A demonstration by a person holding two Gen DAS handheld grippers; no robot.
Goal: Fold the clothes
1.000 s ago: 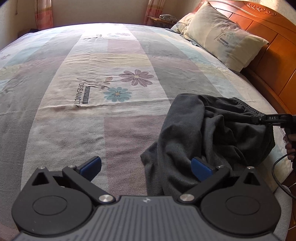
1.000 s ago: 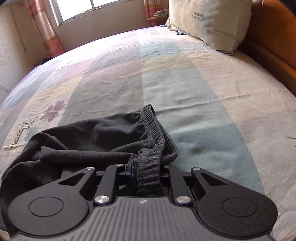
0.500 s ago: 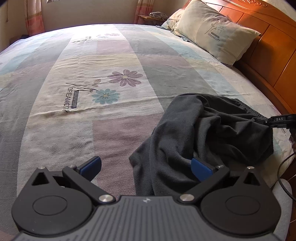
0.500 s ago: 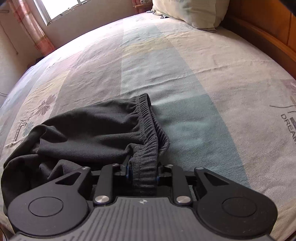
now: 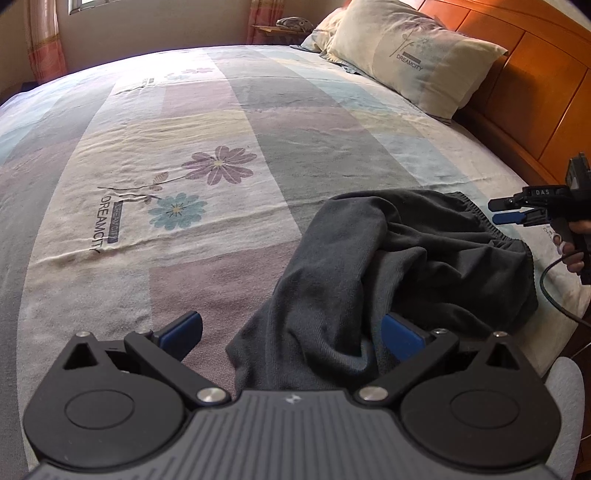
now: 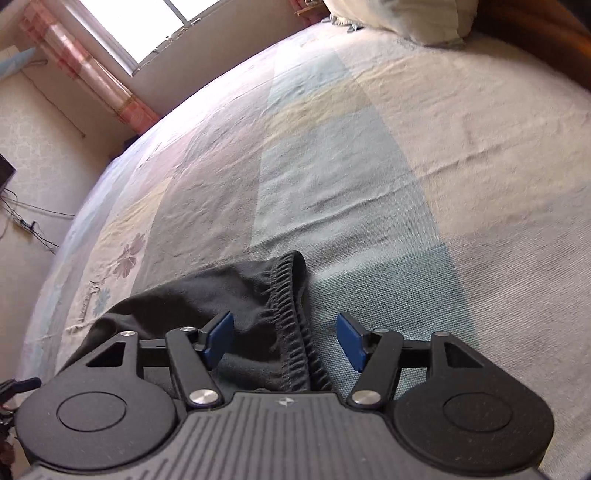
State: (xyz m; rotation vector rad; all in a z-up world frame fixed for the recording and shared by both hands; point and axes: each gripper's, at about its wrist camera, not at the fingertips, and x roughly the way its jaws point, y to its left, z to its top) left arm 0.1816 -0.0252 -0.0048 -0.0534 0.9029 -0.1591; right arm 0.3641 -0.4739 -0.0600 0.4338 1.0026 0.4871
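A dark grey garment point(image 5: 406, 258) with an elastic waistband point(image 6: 291, 314) lies crumpled on the patchwork bed sheet point(image 5: 184, 147). My left gripper point(image 5: 291, 328) is open and hovers over the garment's near end. One blue pad is over bare sheet, the other over the cloth. My right gripper point(image 6: 285, 338) is opening. The waistband lies loose between its blue pads, and neither pad presses on it. In the left wrist view the right gripper point(image 5: 496, 210) hangs just past the garment's right edge, held by a hand.
Pillows point(image 5: 413, 62) lean on the wooden headboard point(image 5: 535, 85) at the far right. A window point(image 6: 147, 22) with pink curtains is beyond the bed. A cable point(image 5: 554, 291) trails from the right gripper near the bed's edge.
The right gripper's jaws have parted and let go of the waistband, which now lies on the bed. That gripper has pulled back and rolled. The left gripper has shifted slightly.
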